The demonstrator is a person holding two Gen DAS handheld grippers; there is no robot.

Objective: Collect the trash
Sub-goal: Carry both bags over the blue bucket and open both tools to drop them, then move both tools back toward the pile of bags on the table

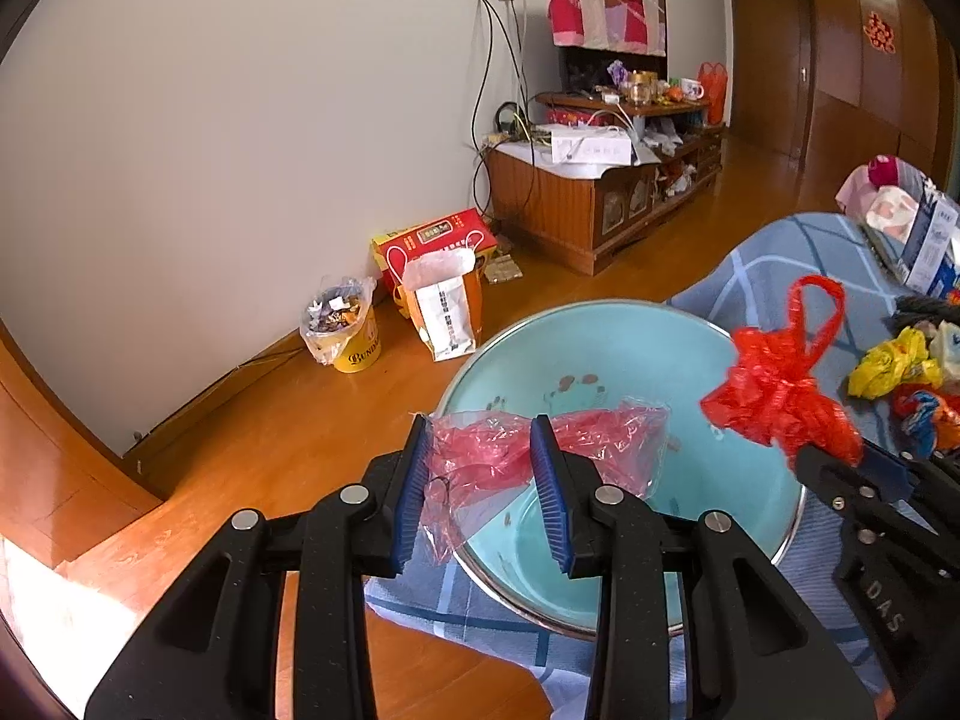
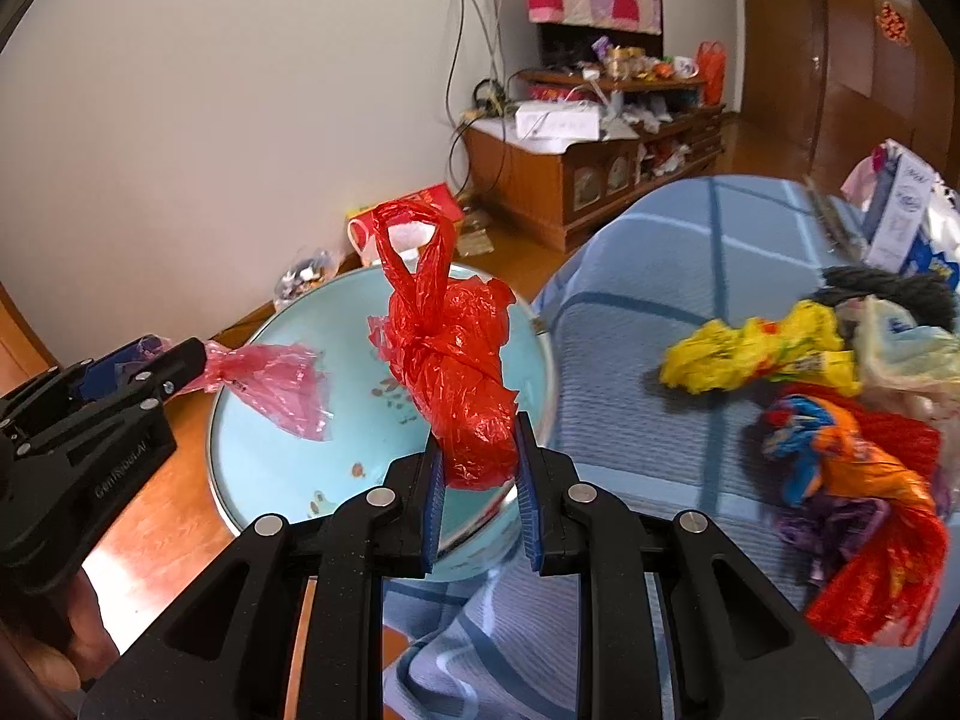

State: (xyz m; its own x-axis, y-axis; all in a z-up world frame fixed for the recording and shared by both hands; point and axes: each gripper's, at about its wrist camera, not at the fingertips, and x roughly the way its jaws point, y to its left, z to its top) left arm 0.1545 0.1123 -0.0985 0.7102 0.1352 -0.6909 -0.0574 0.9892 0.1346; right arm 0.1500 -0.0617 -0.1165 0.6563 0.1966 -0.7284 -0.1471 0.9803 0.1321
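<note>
A light blue basin [image 1: 708, 480] [image 2: 270, 456] rests on a blue checked cloth [image 2: 660, 276]. My left gripper [image 1: 480, 450] [image 2: 180, 360] is shut on a crumpled pink see-through plastic bag [image 1: 480, 462] [image 2: 270, 378] and holds it over the basin's near rim. My right gripper [image 2: 480, 456] [image 1: 852, 456] is shut on a knotted red plastic bag [image 2: 456, 372] [image 1: 774, 396], its loop handle sticking up, held over the basin's right side. More trash lies on the cloth to the right: a yellow bag [image 2: 756, 354] [image 1: 894, 360] and an orange-and-blue wrapper [image 2: 858, 480].
A milk carton [image 2: 900, 216] stands at the cloth's far right. On the wooden floor by the wall are a lined yellow bin [image 1: 348, 330], a white paper bag [image 1: 444, 306] and a red box [image 1: 432, 246]. A cluttered wooden cabinet [image 1: 600, 192] stands behind.
</note>
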